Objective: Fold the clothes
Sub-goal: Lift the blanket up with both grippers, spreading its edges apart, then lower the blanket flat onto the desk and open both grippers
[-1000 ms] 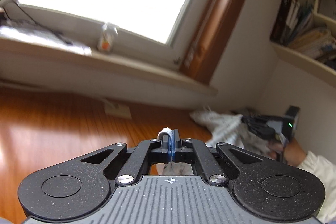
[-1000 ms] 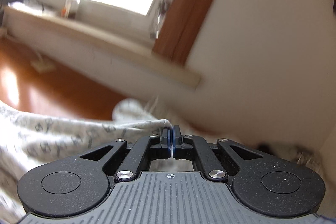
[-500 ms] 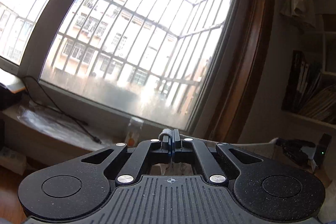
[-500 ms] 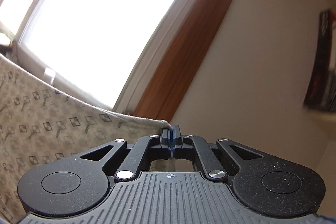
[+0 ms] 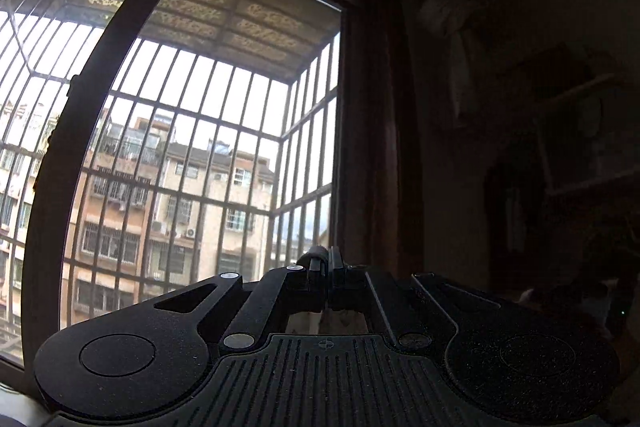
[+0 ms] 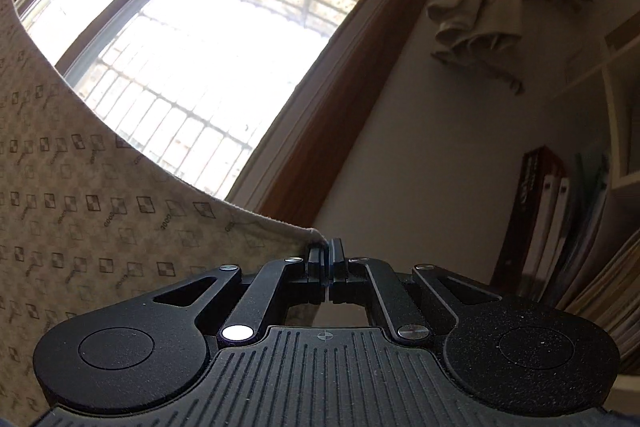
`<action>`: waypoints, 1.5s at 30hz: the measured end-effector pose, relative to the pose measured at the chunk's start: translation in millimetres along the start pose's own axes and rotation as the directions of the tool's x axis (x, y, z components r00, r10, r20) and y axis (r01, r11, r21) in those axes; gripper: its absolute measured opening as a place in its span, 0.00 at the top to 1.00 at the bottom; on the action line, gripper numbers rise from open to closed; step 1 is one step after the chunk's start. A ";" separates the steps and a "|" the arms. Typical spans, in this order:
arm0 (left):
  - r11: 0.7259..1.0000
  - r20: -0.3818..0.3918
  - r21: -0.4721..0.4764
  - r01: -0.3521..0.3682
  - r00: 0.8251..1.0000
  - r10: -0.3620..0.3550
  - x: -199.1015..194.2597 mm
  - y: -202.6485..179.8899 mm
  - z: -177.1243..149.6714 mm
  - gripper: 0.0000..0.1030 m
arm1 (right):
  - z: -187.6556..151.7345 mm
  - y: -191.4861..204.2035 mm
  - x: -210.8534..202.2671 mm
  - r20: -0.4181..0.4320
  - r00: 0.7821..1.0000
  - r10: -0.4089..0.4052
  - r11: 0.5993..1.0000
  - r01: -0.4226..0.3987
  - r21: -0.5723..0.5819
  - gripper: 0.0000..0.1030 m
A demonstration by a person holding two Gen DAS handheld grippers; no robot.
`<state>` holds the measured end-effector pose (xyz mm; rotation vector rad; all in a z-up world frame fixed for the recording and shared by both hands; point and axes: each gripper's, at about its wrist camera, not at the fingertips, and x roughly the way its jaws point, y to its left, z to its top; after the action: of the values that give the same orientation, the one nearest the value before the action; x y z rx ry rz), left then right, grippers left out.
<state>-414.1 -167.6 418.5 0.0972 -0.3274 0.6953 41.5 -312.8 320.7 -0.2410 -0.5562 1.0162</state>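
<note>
Right wrist view is showing the right gripper [image 6: 327, 259] pinching a hemmed corner of the thin beige cotton garment printed with small dark squares [image 6: 92, 227]; its jaws are pressed together on that corner, and the cloth is stretching away to the left of the tongs as a raised, hanging sheet with a sagging top edge. Daylight from the barred window with a brown wooden frame [image 6: 208, 67] beyond the tongs is glowing through it, so I judge it light, soft and limp, likely to droop wherever it is unsupported. In the left wrist view the left gripper [image 5: 328, 265] is closing its jaws on a small roll of the same fabric, a pale strip hanging just below. Hemmed corners and edges look the surest places to hold.
</note>
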 end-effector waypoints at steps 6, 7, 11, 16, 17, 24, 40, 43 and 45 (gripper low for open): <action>0.998 0.065 0.064 0.004 0.998 -0.008 -6.6 -34.2 46.0 0.99 | 55.7 -33.0 -39.1 0.082 0.996 -0.031 0.999 0.033 -0.019 0.98; 0.998 0.073 0.067 0.003 0.997 -0.008 -7.0 -36.5 52.3 0.99 | 65.0 -38.5 -41.9 0.093 0.995 -0.037 0.999 0.040 -0.028 0.98; 0.998 0.108 0.069 -0.001 0.994 -0.007 -10.9 -41.3 75.1 0.99 | 95.7 -51.9 -45.7 0.120 0.991 -0.054 0.996 0.062 -0.062 0.98; 0.998 0.141 0.064 -0.007 0.990 -0.002 -34.0 -41.1 92.9 0.99 | 125.7 -59.6 -47.1 0.145 0.987 -0.070 0.990 0.086 -0.109 0.98; 0.998 0.140 0.062 -0.012 0.990 0.003 -35.1 -38.9 91.5 0.99 | 131.7 -61.2 -47.3 0.150 0.986 -0.073 0.989 0.091 -0.118 0.98; 0.997 -0.007 0.006 -0.072 0.997 0.072 5.9 8.5 23.5 0.99 | 109.3 -31.8 -5.4 0.068 0.997 -0.032 0.979 0.045 -0.200 0.98; 0.970 -0.643 -0.060 -0.234 0.753 0.142 117.9 125.1 -382.4 0.99 | -235.6 179.8 121.8 -0.522 0.833 0.185 0.915 -0.340 -0.217 0.98; 0.971 -0.671 -0.058 -0.233 0.729 0.135 125.0 133.1 -410.4 0.99 | -255.7 195.0 126.7 -0.557 0.809 0.187 0.912 -0.354 -0.208 0.98; 0.970 -0.685 -0.053 -0.237 0.716 0.138 130.1 139.4 -421.2 0.99 | -265.2 202.4 132.5 -0.585 0.790 0.186 0.912 -0.360 -0.197 0.98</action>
<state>-299.2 101.4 60.5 -0.3308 0.3349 0.8608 90.4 -78.6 53.0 -0.8872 -0.1310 1.0785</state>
